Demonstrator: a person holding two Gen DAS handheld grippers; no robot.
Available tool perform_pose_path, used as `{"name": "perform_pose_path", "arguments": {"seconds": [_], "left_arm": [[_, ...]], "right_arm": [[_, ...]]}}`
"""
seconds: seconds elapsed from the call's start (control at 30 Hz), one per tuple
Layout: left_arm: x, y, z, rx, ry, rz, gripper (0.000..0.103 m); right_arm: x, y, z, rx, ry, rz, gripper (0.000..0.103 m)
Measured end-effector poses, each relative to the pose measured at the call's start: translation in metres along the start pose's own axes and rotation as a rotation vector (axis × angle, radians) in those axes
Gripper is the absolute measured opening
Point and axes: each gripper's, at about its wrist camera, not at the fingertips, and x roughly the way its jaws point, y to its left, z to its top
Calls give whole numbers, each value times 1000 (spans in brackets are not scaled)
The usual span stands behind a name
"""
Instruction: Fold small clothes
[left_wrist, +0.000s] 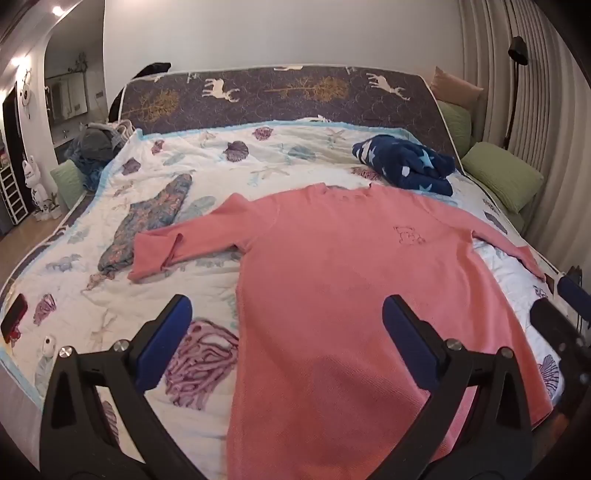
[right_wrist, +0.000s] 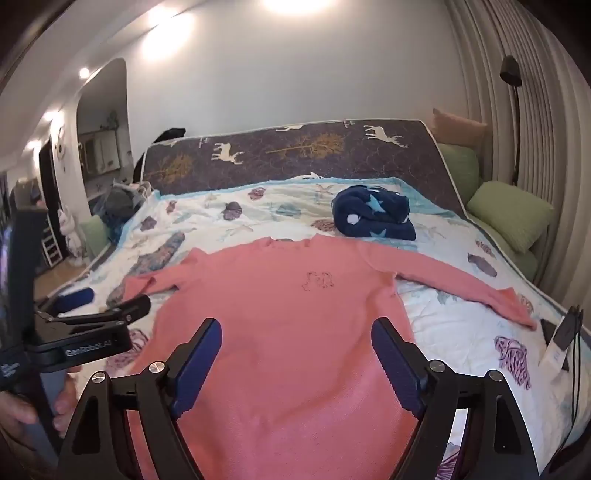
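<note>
Left wrist view
- Left tool (left_wrist: 286, 314): jaws spread wide with nothing between the pads, tilted down over the lower left part of the garment.
- Pink sweater (left_wrist: 332, 277): spread flat, front up, on the bed (left_wrist: 258, 155), neckline toward the headboard, hem toward the camera.
- Left sleeve (left_wrist: 177, 247): stretched out to the side, cuff doubled back on itself.
- Right sleeve (left_wrist: 509, 247): runs out straight toward the bed's right edge.
- Right tool (left_wrist: 557, 302): its blue-padded fingers show at the right edge, beside the sweater's right side; the jaws stand apart.
- Blue star blanket (left_wrist: 404, 166): bundled near the headboard, beyond the collar, apart from the sweater.
- Patterned cloth (left_wrist: 147, 221): lying left of the folded cuff, just beside it.

Right wrist view
- Right tool (right_wrist: 297, 358): jaws open, empty, over the sweater's lower middle.
- Pink sweater (right_wrist: 288, 302): flat across the bed (right_wrist: 461, 325), small outline motif on the chest.
- Left tool (right_wrist: 107, 299): at the left edge, jaws parted, near the sweater's left sleeve; whether it touches the fabric cannot be told.
- Hand (right_wrist: 33, 410): grips that tool's handle, lower left.
- Green pillows (right_wrist: 511, 212): along the bed's right side.
</note>
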Motion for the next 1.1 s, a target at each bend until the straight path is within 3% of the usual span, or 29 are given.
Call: {"name": "perform_pose_path", "arguments": {"seconds": [0.1, 0.2, 0.33, 0.67, 1.1], "left_arm": [[1, 16, -2, -67, 31, -40, 103], [0, 30, 2, -44, 58, -41, 103], [6, -16, -7, 11, 68, 27, 103], [24, -20, -14, -14, 131, 3, 103], [28, -17, -18, -26, 148, -6, 103]], "right_arm": [[-5, -5, 1, 26, -1, 33, 85], [0, -20, 9, 39, 53, 48, 85], [6, -3, -1, -27, 61, -16, 85], [21, -21, -8, 34, 97, -3, 85], [24, -20, -11, 35, 110, 3, 85]]}}
